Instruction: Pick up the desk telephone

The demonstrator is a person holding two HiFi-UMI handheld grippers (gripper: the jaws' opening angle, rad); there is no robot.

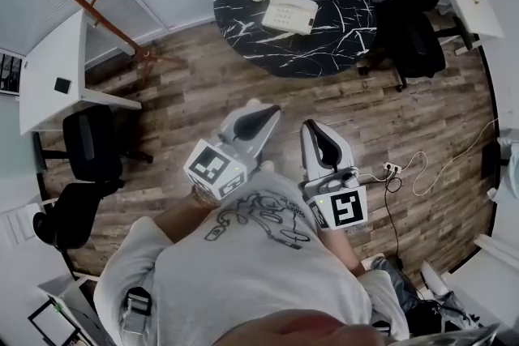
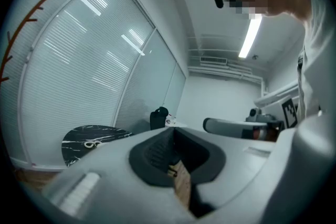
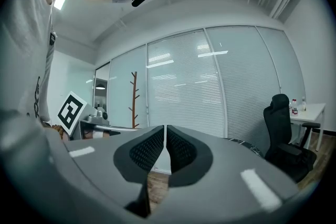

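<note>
A cream desk telephone (image 1: 289, 13) with a coiled cord lies on a round black marble table (image 1: 243, 20) at the top of the head view. Both grippers are held close to the person's chest, well short of the table. My left gripper (image 1: 268, 111) points towards the table, jaws together with nothing between them. Beside it, my right gripper (image 1: 310, 128) is also shut and empty. In the left gripper view the table (image 2: 89, 141) shows at lower left. In the right gripper view the jaws (image 3: 165, 128) meet at a thin slit.
Black office chairs stand at the right of the table (image 1: 418, 20) and at left (image 1: 93, 146). A white desk (image 1: 57, 69) and a wooden coat stand (image 1: 89, 0) are at left. A power strip with cable (image 1: 393, 168) lies on the wooden floor.
</note>
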